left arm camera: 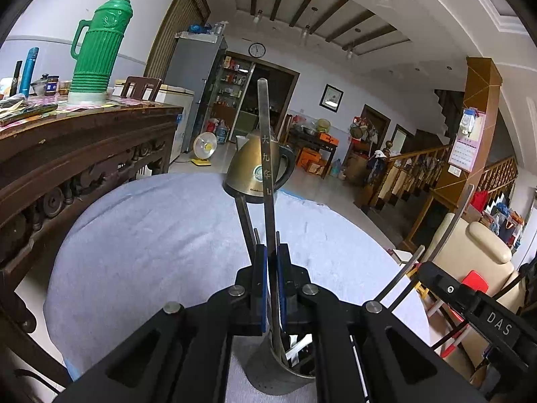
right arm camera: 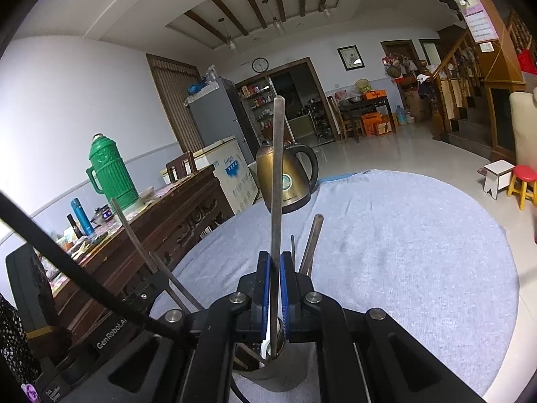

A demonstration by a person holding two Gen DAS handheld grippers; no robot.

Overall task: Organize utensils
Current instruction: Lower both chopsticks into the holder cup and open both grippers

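Utensils upright over holder: left claw clamps engraved handle, right claw clamps plain handle.

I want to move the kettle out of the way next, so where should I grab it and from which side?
Grip the kettle by its black loop handle, the one part narrow enough for tongs. The handle curves out on the side away from the wooden sideboard, so come in from that open side, over the blue tablecloth. The rounded metal body looks too wide and slippery to pinch.
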